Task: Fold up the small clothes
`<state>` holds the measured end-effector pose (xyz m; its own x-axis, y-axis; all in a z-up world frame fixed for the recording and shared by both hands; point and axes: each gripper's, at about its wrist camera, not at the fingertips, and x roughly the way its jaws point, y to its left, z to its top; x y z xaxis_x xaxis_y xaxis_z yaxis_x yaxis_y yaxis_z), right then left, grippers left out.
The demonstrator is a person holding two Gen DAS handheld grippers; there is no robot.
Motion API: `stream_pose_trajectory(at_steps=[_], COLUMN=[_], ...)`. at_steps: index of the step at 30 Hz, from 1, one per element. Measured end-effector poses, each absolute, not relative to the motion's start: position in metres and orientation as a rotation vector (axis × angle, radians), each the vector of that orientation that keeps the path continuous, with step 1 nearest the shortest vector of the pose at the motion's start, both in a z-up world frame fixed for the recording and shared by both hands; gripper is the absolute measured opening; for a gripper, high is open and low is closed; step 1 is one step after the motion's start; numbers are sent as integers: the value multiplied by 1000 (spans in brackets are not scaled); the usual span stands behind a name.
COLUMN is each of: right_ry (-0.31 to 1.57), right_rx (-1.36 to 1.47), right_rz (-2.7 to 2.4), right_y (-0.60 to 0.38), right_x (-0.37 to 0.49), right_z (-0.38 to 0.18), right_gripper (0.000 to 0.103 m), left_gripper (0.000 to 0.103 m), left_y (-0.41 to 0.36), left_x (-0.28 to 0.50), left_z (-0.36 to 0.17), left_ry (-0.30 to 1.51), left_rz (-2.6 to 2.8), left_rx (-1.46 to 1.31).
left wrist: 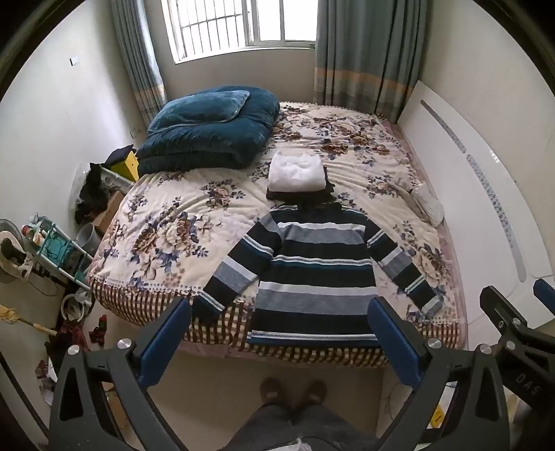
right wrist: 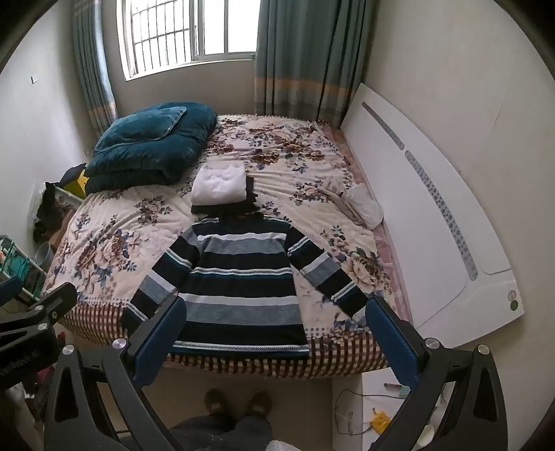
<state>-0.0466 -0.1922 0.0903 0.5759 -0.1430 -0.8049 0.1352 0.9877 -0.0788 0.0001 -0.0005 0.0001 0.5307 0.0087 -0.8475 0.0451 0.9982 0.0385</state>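
Only left view shows cluttered shelf beside bed.

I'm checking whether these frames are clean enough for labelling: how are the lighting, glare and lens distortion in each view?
Left wrist view: the window is blown out to white; fisheye bends the headboard; the striped sweater is evenly lit and sharp. Right wrist view: the same window glare, dark corners, walls curved, and the open right tongs look oversized close to the lens.
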Motion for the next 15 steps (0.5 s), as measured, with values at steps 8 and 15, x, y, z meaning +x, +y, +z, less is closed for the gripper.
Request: stream_pose_trajectory(at_steps=[8,15], right_ry=[940,939], right_rx=[-26,-28], right_rz=[-176,-174], right_y=[-191,-190], right_x=[-48,-48], right_z=[93,93], right_gripper=[103,103], left_gripper=[103,103], left_y=[-1,-4], left_x=[0,0], left_z=[1,-2], left_ry=[1004,1002], left_rz=[-28,-35], left_rx=[39,36])
